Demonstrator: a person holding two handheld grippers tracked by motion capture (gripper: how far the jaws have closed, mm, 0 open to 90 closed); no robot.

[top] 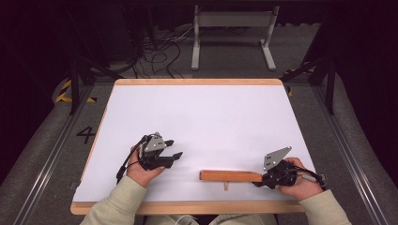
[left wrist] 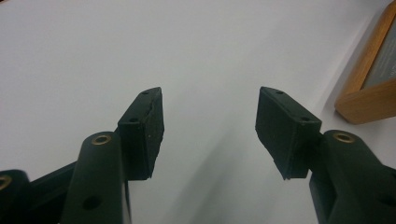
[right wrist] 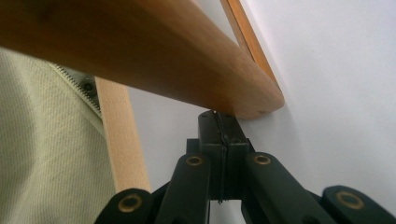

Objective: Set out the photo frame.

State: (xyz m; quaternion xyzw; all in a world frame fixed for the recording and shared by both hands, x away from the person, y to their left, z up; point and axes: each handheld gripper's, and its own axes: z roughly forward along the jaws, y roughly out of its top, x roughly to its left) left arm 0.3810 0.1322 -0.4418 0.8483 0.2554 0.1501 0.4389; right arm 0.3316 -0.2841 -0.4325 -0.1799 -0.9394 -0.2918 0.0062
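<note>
The white table [top: 202, 117] with its pale wooden rim spreads out ahead of both hands, bare but for one thing. The person's forearms, in light sleeves, come in over the near edge, one at each side. The left hand [top: 141, 171] rests on the table top, turned so that the left gripper [top: 172, 148] points across the table toward the right gripper's side; its jaws stand well apart with nothing between them, and in the left gripper view only white surface lies ahead of them, with a corner of the rim off to one side. The right hand [top: 298, 180] lies low near the near edge, and the right gripper [top: 259, 181] points toward the left one. Its jaws are pressed flat together, pad against pad, with nothing caught between them. A wooden block [top: 231, 176], long and narrow, lies flat on the table straight in front of this gripper, its near end touching or just at the closed tips; in the right gripper view its rounded end sits right over the tips. A short wooden peg [top: 225, 185] sticks out from the block's side toward the person.
</note>
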